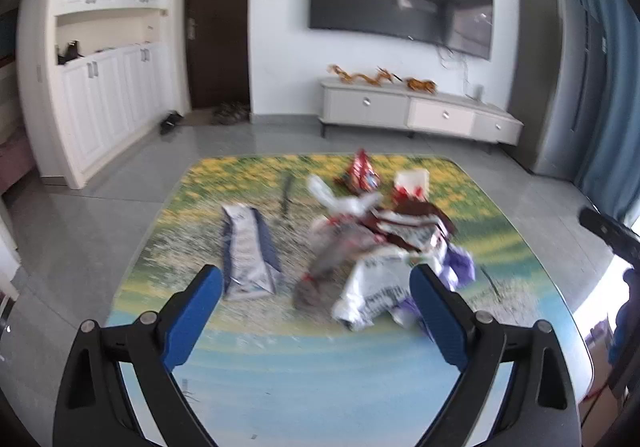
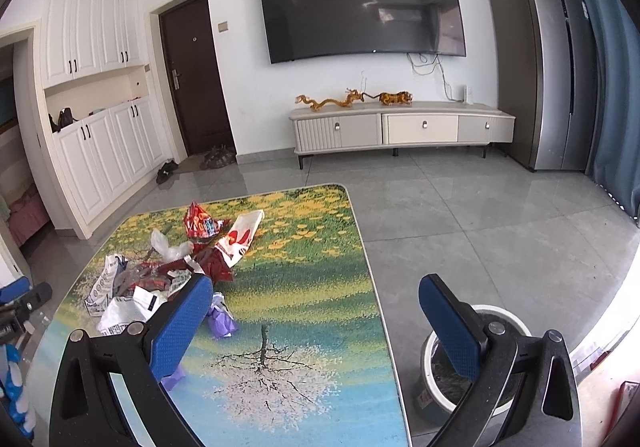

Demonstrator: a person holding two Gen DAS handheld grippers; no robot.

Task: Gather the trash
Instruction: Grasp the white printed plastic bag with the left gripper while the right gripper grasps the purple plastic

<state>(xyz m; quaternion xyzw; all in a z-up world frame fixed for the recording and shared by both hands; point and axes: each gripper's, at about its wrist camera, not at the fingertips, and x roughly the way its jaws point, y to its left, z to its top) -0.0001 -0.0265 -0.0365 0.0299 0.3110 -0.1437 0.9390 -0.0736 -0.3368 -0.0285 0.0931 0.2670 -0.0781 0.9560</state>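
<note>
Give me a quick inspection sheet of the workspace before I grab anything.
Surface: table with printed tree scene, far part covered by litter.
Job's things: wrapper pile, red snack bag, white-and-blue bag lying apart; trash bin on the floor beside the table.
Clutter: purple wrapper at the pile's edge.
Grippers: left gripper open, empty; right gripper open, empty.
Cables: loose wires below the TV.
Surroundings: TV stand, fridge, shoes by the door.

Table (image 2: pixel 312 287) w/ landscape print carries heap of wrappers (image 2: pixel 160 279).
</note>
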